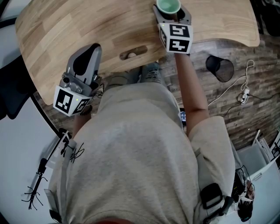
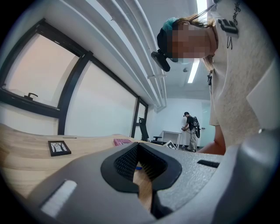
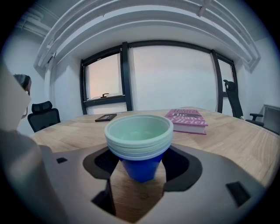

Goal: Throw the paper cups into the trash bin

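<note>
A stack of paper cups (image 3: 140, 140), blue outside and pale green inside, stands upright between the jaws of my right gripper (image 3: 141, 168). Both pads press against it just under the rims. From the head view the cups (image 1: 168, 6) and right gripper (image 1: 171, 13) are at the far edge of the wooden table (image 1: 87, 26). A black mesh trash bin (image 1: 220, 68) stands on the floor to the right of the table. My left gripper (image 1: 89, 51) hovers over the table's near left edge, and its jaws (image 2: 139, 168) stand close together with nothing between them.
A pink book (image 3: 187, 119) and a small black picture frame (image 3: 106, 117) lie on the table beyond the cups. The table has an oval cable slot (image 1: 133, 53). A white cable (image 1: 243, 87) runs across the floor near the bin. Another person (image 2: 190, 130) stands far off.
</note>
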`<state>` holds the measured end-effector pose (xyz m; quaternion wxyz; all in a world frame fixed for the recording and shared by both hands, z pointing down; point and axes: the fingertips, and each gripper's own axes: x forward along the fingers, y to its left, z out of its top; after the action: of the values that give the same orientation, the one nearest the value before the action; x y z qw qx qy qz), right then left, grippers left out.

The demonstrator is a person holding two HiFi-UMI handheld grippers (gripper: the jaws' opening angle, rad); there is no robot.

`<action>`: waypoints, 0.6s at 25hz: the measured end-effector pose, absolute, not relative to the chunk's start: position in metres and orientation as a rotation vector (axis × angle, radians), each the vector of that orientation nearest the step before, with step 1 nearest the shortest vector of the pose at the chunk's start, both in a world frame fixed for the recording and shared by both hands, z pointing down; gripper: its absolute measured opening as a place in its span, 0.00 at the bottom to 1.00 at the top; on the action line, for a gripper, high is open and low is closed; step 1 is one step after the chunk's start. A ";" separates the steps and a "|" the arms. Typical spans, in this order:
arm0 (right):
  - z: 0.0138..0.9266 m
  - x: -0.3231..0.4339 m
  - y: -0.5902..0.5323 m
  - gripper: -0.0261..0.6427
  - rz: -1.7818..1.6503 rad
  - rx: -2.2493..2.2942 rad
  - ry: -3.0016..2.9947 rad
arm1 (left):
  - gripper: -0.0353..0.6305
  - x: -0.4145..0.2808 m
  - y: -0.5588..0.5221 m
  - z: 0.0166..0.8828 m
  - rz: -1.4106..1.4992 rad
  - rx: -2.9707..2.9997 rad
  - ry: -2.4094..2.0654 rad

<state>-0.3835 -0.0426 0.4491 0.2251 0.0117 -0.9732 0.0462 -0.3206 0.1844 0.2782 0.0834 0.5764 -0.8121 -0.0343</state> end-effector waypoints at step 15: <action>0.429 -0.360 -0.050 0.46 0.194 0.127 -2.710 | 0.06 -0.323 0.171 0.272 -0.123 1.831 -2.366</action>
<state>-0.3601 -0.0497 0.4293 0.2092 0.0456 -0.9743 0.0698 -0.3226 0.1710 0.2724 0.0736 0.6099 -0.7880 -0.0409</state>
